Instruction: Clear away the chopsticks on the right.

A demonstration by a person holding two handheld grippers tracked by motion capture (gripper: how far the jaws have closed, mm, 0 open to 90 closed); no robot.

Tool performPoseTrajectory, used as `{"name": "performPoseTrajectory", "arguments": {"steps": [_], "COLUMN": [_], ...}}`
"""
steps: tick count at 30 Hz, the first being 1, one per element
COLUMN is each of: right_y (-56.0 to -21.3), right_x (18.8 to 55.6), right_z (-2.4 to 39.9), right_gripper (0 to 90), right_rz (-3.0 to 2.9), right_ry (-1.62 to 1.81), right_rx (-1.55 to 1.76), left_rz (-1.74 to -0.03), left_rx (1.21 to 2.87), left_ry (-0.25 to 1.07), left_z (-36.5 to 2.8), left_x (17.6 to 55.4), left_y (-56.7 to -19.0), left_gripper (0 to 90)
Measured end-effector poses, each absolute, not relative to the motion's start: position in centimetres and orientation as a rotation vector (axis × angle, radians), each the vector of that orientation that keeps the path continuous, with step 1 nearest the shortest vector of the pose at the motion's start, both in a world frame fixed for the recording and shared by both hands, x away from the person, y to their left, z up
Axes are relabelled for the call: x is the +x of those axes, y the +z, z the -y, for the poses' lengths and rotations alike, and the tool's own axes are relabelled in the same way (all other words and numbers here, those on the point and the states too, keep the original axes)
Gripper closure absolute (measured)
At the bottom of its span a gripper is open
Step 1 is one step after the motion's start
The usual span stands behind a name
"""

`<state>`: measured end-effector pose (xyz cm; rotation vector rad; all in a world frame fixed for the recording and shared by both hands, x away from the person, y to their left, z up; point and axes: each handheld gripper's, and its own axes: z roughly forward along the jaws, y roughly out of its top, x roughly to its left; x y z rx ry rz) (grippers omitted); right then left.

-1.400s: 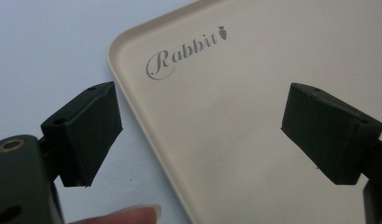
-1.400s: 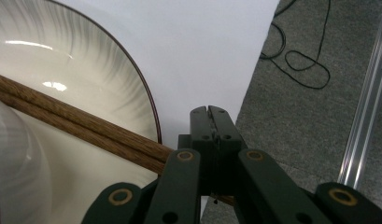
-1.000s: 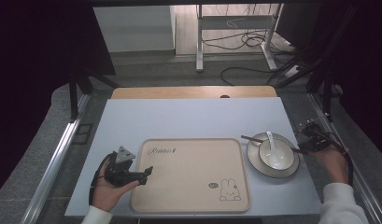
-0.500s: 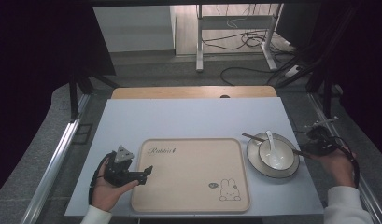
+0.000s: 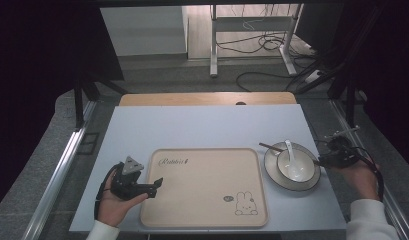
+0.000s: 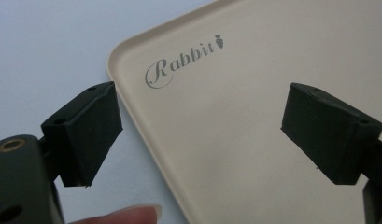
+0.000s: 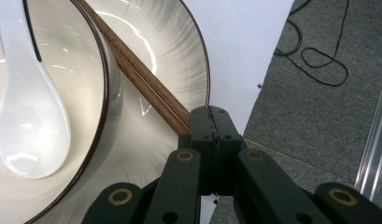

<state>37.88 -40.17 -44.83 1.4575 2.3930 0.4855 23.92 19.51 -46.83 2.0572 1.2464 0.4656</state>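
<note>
Straddling the Rabbit tray (image 6: 254, 121) edge with left gripper (image 6: 202, 135) jaws apart; pinching the plate (image 7: 179, 60) rim, right gripper (image 7: 211, 116) jaws together beside chopsticks (image 7: 142, 74).

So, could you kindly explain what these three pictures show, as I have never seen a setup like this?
A person sits at a table with a hand-held clamping tool in each hand. One picture looks down from above; the other two come from cameras riding on each tool. The left tool stands open beside the corner of a beige tray printed "Rabbit". The right tool is shut at the rim of a plate, right at the end of the wooden chopsticks lying across it; whether it grips them I cannot tell. On the plate sits a bowl with a white spoon.
</note>
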Motion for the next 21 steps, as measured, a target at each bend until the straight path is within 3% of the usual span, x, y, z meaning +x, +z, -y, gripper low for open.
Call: {"name": "performPoseTrajectory", "arguments": {"steps": [21], "right_y": [-44.60], "right_x": [37.81], "right_z": [40.14], "right_gripper": [88.2], "right_rz": [-2.426], "right_ry": [0.483], "right_rx": [1.439], "left_rz": [-1.247], "left_rx": [2.064], "left_ry": [0.467], "left_z": [-19.63], "left_x": [23.87], "left_y": [-46.85], "left_gripper": [12.2]}}
